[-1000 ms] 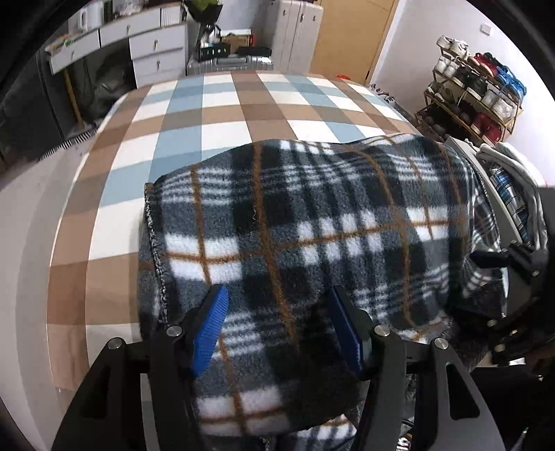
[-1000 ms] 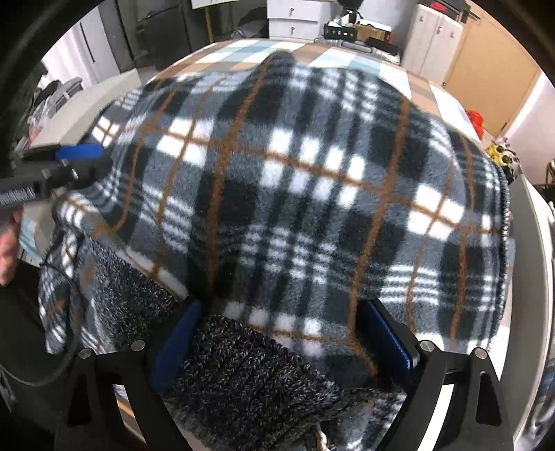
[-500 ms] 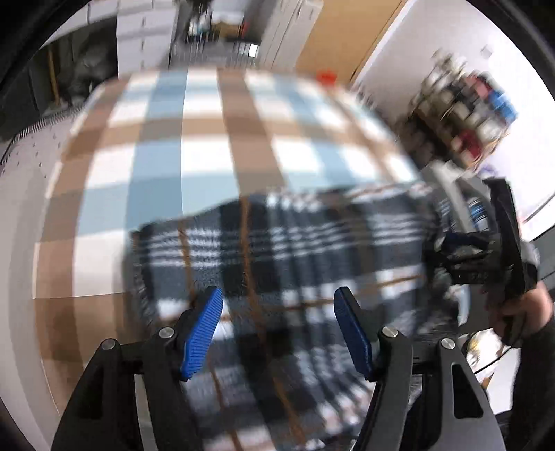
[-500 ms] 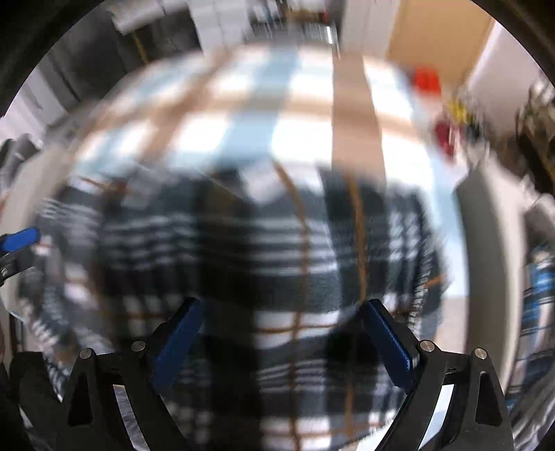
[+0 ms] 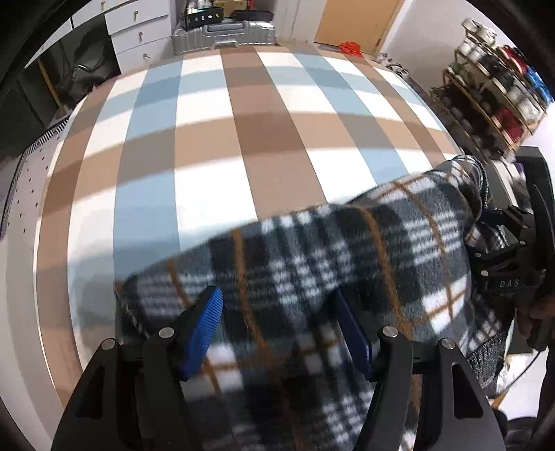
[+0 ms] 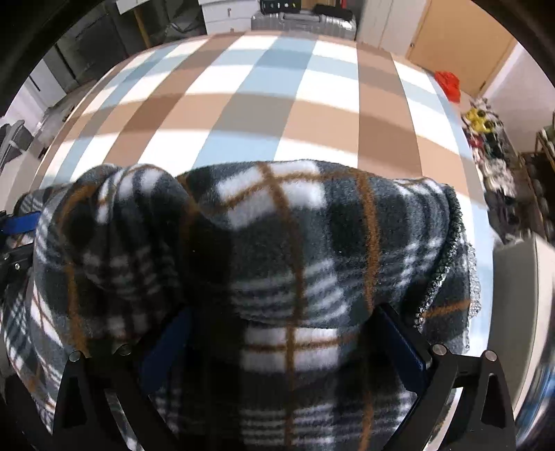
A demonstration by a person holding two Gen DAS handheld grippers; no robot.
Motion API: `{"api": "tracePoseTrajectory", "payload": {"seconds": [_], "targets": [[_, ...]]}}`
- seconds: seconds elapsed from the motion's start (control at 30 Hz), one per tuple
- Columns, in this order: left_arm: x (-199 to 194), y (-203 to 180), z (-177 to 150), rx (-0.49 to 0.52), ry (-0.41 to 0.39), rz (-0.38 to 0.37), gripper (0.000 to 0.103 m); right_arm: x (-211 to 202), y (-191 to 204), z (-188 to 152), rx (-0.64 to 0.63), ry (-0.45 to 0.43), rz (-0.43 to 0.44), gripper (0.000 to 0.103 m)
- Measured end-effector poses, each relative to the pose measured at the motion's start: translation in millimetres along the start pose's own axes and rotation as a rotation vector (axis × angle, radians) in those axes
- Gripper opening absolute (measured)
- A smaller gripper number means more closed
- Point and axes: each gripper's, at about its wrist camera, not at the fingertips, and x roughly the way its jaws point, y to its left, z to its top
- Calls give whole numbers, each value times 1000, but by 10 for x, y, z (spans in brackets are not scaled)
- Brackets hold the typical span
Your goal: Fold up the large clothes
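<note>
A thick fleece garment (image 5: 347, 249), dark grey and white plaid with orange lines, lies bunched at the near edge of the checked tablecloth (image 5: 242, 138). My left gripper (image 5: 277, 326) points down at it, and a fat fold of fleece fills the gap between its blue pads. In the right wrist view the garment (image 6: 277, 225) bulges over my right gripper (image 6: 282, 347) and partly hides its blue pads. Those jaws are opening wide with fleece between them. The right gripper (image 5: 503, 249) also shows at the garment's right end.
The brown, blue and white cloth (image 6: 260, 104) covers the table beyond the garment. Behind the table stand a silver suitcase (image 5: 225, 31) and white drawers (image 5: 138, 27). A shoe rack (image 5: 503, 86) is at the right. A red object (image 6: 447, 83) lies near the door.
The garment has come back with both grippers from the middle of the table to its near edge, baring most of the checked cloth. The right jaws stand wider.
</note>
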Motion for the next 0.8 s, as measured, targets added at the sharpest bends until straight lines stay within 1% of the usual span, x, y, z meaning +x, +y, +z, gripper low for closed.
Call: {"api": "tracePoseTrajectory", "payload": {"seconds": [0.07,0.13,0.23,0.27,0.33,0.37,0.4,0.43,0.47,0.5,0.53,0.57,0.6,0.63,0.67,0.7,0.73,0.77,0.8], "targets": [[38,108,155,-2,-30,18,64,21,-7,112,2,-40,1,103],[76,204,298,-5,-43,27,65,107,2,334,1,-82,-8,103],[118,314,521,10,-63,66,65,157,5,576,-24,-116,-21,103],[126,362,576,-5,-66,65,65,167,7,623,-40,-121,-23,103],[94,435,597,-65,-63,39,65,182,21,705,-77,-112,-27,103],[57,429,555,-81,-59,34,65,113,82,684,-108,-105,-39,103],[7,382,481,-72,-60,43,65,51,112,666,-131,-117,-56,102],[-43,319,374,-52,-60,62,65,-41,124,620,-148,-146,-66,100],[-80,271,286,-44,-61,71,65,-205,150,520,-166,-185,-39,99],[-122,216,152,-36,-58,65,65,-315,146,500,-175,-207,4,99],[-166,183,46,-32,-61,55,65,-454,189,377,-190,-234,71,99],[-213,172,-82,-40,-73,48,65,-551,233,259,-211,-253,120,99],[-245,171,-202,-52,-83,42,65,-644,344,85,-253,-260,156,99],[-258,169,-289,-61,-83,39,65,-653,416,-30,-287,-257,162,99],[-275,154,-403,-60,-91,53,65,-631,508,-161,-326,-241,145,99],[-283,125,-448,-50,-94,70,65,-530,586,-307,-361,-203,93,99],[-281,74,-506,-22,-83,94,65,-382,647,-416,-382,-140,35,99],[-314,21,-561,2,-74,117,65,-196,640,-541,-380,-65,0,99],[-369,-1,-589,2,-75,120,65,-205,603,-597,-350,-85,5,99]]}}
